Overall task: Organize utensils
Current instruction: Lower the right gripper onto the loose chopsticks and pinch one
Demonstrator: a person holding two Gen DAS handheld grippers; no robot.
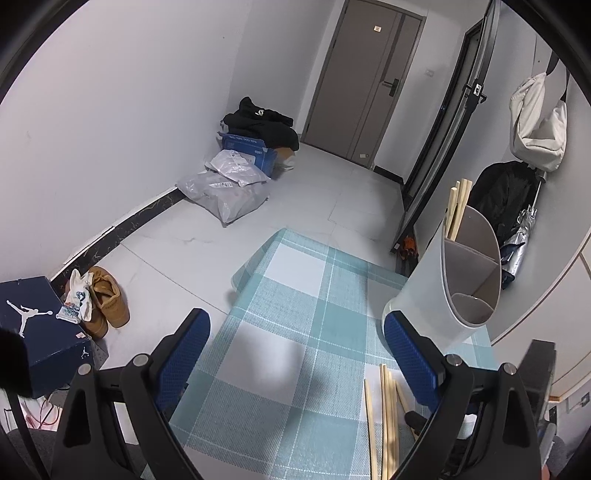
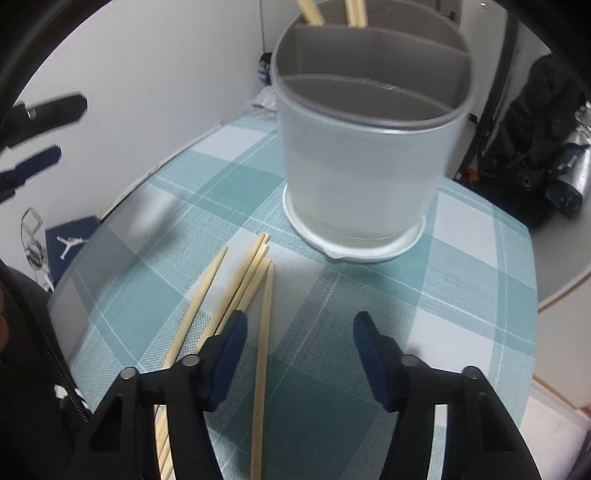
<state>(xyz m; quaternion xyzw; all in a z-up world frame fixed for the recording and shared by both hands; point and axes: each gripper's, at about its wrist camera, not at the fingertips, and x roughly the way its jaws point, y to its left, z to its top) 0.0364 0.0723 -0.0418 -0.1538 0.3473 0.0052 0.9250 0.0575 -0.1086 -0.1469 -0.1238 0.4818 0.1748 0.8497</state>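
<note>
A pale, frosted utensil holder (image 1: 436, 295) (image 2: 365, 166) with grey inner compartments stands on the teal checked tablecloth (image 1: 295, 280) (image 2: 472, 266). Several wooden chopsticks (image 1: 458, 206) (image 2: 354, 11) stand in its far compartment. More loose chopsticks (image 1: 386, 413) (image 2: 240, 280) lie on the cloth in front of it. My right gripper (image 2: 300, 328) hangs low over them, open; one chopstick (image 2: 264, 332) lies between its blue fingers, close to the left one and not pressed. My left gripper (image 1: 297, 325) is open over bare cloth, left of the holder, with nothing in it.
The table's far edge drops to a tiled floor. On the floor are a blue shoe box (image 1: 33, 325), brown shoes (image 1: 107, 299), plastic bags (image 1: 229, 192) and dark clothes. A dark bag and a folded umbrella (image 1: 521, 236) lie right of the table.
</note>
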